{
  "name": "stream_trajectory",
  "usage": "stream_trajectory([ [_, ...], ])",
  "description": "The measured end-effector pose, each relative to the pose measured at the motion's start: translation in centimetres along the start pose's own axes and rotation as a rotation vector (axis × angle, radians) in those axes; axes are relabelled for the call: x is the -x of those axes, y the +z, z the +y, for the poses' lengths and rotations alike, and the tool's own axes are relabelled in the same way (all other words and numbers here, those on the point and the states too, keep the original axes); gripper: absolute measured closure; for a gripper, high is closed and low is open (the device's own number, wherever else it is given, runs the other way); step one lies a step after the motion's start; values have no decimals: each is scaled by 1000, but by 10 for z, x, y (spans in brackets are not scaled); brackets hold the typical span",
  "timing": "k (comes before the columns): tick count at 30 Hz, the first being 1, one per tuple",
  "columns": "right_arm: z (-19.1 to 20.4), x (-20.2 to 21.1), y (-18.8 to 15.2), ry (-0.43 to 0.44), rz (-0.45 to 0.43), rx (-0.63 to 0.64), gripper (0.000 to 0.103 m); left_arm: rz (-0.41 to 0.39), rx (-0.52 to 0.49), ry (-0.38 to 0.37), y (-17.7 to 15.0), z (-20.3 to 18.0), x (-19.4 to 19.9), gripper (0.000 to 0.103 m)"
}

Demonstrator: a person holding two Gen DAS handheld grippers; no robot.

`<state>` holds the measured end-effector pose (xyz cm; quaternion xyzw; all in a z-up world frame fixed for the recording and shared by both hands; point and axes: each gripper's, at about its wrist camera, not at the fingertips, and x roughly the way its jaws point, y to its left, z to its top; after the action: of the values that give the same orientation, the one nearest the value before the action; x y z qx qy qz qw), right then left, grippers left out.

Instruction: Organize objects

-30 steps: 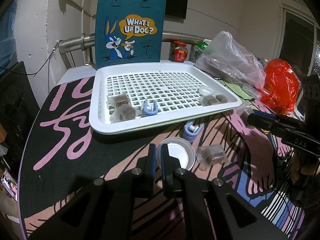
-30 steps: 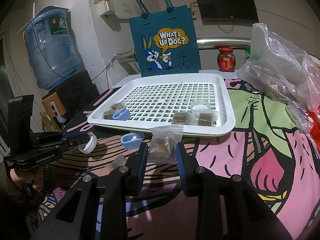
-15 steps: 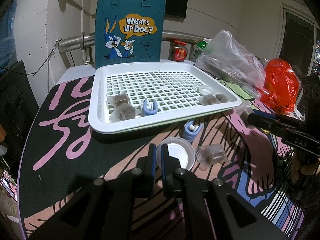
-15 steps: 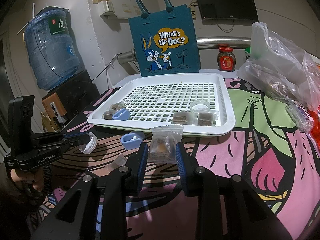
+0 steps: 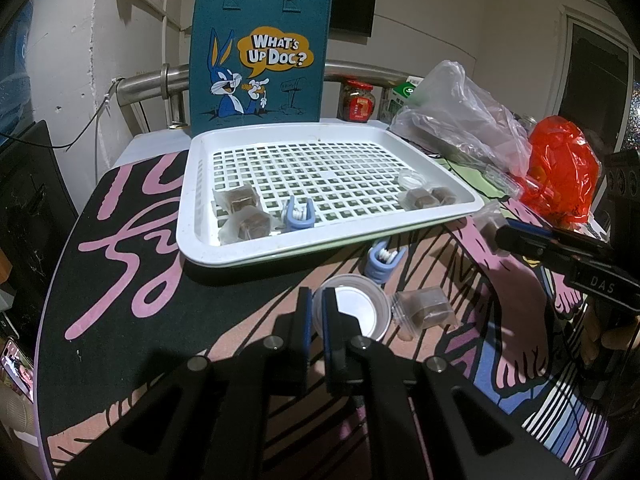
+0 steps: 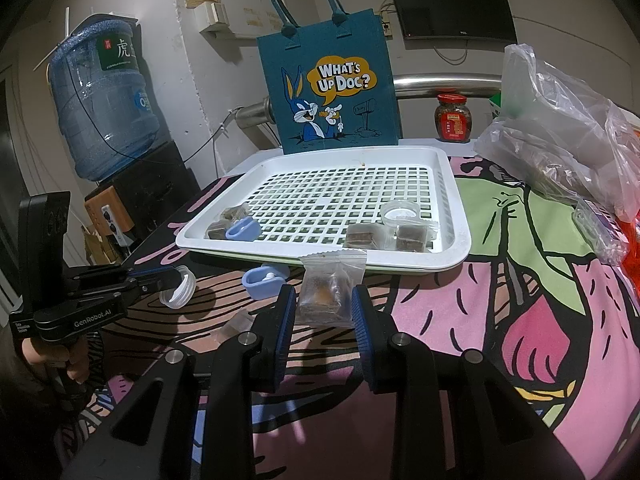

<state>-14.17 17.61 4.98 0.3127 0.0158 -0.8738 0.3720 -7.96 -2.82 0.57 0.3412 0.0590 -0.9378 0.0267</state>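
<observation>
Broadly, the white tray [image 6: 460, 216] is seen with its grid centre bare, packets kept along its near rim. Before that rim, the right gripper [image 6: 325, 312] is clamped on a clear snack packet [image 6: 326, 292]; the left gripper [image 5: 316, 312] is pinched on a small cup's [image 5: 356, 312] wall, angled downward.

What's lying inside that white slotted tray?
The white tray holds four wrapped brown cubes, a blue clip and a small clear lid. The clip partly covers the left cubes; under the tray, a green edge peeks out.
</observation>
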Motion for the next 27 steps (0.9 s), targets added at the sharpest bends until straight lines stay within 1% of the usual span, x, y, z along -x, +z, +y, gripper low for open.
stream_trajectory([
  [27, -1, 0, 0, 3, 1, 0, 75, 3, 1, -1, -1, -1, -1, 98],
])
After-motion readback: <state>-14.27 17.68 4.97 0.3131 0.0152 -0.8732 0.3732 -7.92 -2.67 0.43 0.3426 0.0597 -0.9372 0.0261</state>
